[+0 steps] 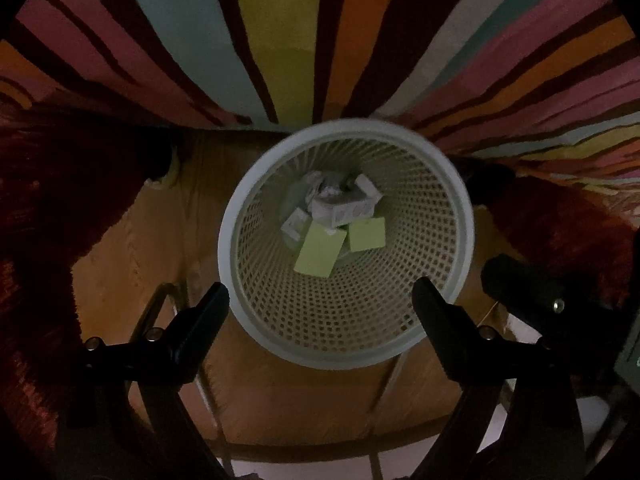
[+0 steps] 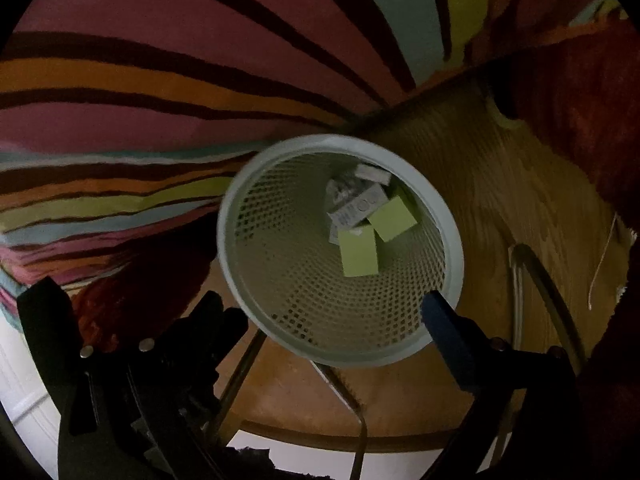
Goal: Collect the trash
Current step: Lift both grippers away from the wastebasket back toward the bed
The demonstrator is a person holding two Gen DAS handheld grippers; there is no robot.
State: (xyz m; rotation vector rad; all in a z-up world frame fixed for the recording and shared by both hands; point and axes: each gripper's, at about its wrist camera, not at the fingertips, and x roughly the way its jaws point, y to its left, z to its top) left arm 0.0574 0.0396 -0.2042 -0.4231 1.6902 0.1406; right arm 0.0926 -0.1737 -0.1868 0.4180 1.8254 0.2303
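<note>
A: Start with what's nearest. How does the left tool (image 1: 320, 300) stand?

B: Its jaws are wide apart with nothing between them, and it points steeply down. The right tool (image 2: 332, 312) is the same: jaws spread, nothing gripped. In the left view, part of the right tool shows at the right edge.

A: What lies just past the fingertips?

B: A white mesh bin (image 1: 404, 344), seen from above, its rim framed by both pairs of fingers. It stands on a wooden floor (image 1: 280, 392).

A: And the trash?

B: Down at the bottom of the bin, straight ahead of both tools: two green paper slips (image 1: 320, 252), small white boxes (image 1: 346, 208) and crumpled paper (image 1: 316, 184) behind them.

A: Farther out?

B: A striped rug (image 1: 280, 40) in many colours lies beyond the bin, with dark red shaggy fabric (image 1: 60, 200) at either side.
</note>
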